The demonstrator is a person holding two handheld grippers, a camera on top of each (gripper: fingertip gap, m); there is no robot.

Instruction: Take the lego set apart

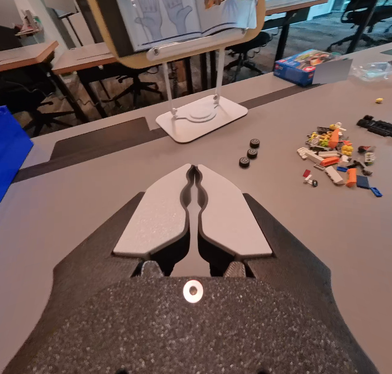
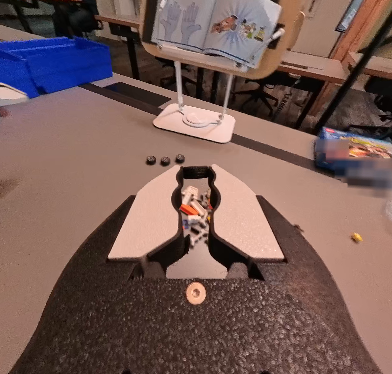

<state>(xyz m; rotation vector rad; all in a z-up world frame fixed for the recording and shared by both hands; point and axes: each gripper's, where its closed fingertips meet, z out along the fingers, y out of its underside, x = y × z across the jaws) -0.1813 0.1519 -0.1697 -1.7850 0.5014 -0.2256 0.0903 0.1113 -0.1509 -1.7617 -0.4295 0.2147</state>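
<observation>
The black tyre point(image 2: 194, 172) sits pinched crosswise between the tips of the right claw point(image 2: 195, 173), held above the counter point(image 2: 84, 173) and just short of the three small black wheels point(image 2: 165, 160) lined up in a row. It looks like a soft rubbery ring, light and a bit springy, so a squeeze across its tread, as now, should hold it without harm; I'd judge it more likely to pop free than to break.

Beneath that claw, seen through the gap between its fingers, lies the heap of loose bricks point(image 2: 195, 213). In the left wrist view the same pile point(image 1: 337, 160) spreads out in white, orange, yellow and blue. These are hard, slick, tiny pieces, best taken by their flat sides. A dark black assembly point(image 1: 375, 125) lies just beyond the pile, and it seems to be what is still left to pull apart.

The left claw point(image 1: 194, 168) is closed with nothing in it, tips meeting, hovering over bare counter well to the left of the pile.

Farther back stands a white book stand point(image 2: 194, 123) carrying an open instruction booklet point(image 2: 214, 24). The set's blue box point(image 1: 301, 67) is off to the right, blue bins point(image 2: 53, 65) to the left.
</observation>
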